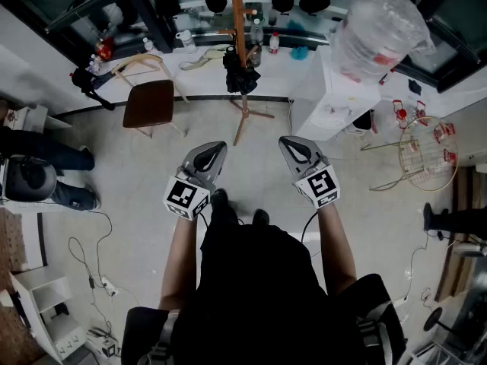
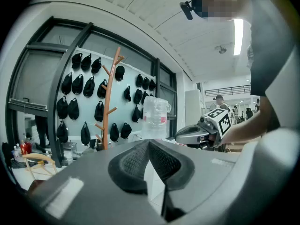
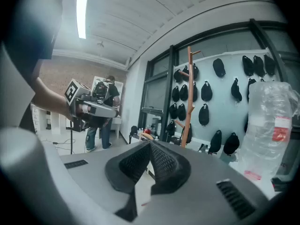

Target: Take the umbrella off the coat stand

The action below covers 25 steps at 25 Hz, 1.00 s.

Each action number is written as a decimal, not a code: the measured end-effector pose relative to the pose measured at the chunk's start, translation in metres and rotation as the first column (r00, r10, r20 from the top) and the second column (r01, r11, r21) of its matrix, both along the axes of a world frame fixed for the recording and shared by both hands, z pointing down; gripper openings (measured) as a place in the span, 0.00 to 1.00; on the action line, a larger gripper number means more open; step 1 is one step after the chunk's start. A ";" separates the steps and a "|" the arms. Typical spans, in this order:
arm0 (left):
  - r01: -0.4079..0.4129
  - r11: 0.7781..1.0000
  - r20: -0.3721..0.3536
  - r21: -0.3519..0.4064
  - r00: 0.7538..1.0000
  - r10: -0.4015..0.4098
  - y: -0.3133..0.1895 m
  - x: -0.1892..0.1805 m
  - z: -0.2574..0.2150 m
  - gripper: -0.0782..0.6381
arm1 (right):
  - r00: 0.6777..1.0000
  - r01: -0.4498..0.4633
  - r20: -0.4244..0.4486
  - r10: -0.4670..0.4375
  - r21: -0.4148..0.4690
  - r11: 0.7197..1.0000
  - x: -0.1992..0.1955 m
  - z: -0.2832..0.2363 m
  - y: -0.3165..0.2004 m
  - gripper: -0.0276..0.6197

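A black folded umbrella (image 1: pixel 241 71) hangs on the wooden coat stand (image 1: pixel 238 21), straight ahead of me across the floor. My left gripper (image 1: pixel 216 150) and right gripper (image 1: pixel 288 144) are held side by side at waist height, well short of the stand, both shut with nothing between the pads. The left gripper view shows its jaws (image 2: pixel 149 142) meeting, the stand (image 2: pixel 108 102) at the left, and the right gripper (image 2: pixel 197 134) beside it. The right gripper view shows its jaws (image 3: pixel 150 144) together, the stand (image 3: pixel 190 93), a dark shape that may be the umbrella (image 3: pixel 188 132), and the left gripper (image 3: pixel 93 108).
A water dispenser with a large clear bottle (image 1: pixel 380 29) stands right of the stand. A wooden chair (image 1: pixel 150 101) is at its left. A wire basket (image 1: pixel 428 154) sits at the right. A person (image 1: pixel 38 166) is at the left edge. Cables (image 1: pixel 87 261) lie on the floor. Black caps (image 2: pixel 75 86) hang on the wall.
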<state>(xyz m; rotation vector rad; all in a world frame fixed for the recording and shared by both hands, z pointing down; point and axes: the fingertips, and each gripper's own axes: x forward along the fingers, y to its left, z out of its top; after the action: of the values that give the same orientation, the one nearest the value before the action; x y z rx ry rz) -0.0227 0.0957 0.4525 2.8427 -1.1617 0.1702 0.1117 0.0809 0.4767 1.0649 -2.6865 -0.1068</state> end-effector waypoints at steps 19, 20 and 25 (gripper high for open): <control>-0.030 1.000 0.004 0.008 1.000 0.030 0.002 0.001 -0.005 0.11 | 0.999 -0.017 -0.030 0.017 -0.001 1.000 0.001 0.000 0.003 0.05; -0.032 0.999 0.004 0.010 0.999 0.032 0.002 0.001 -0.005 0.11 | 0.999 -0.018 -0.032 0.018 -0.001 1.000 0.001 0.000 0.003 0.05; -0.034 0.999 0.003 0.013 0.999 0.034 0.000 0.000 -0.005 0.11 | 0.999 -0.016 -0.030 0.016 0.007 1.000 0.000 -0.002 0.002 0.05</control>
<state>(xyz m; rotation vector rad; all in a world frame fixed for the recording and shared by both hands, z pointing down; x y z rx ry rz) -0.0228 0.0962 0.4473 2.8757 -1.1204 0.1690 0.1115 0.0830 0.4743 1.0776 -2.6529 -0.1278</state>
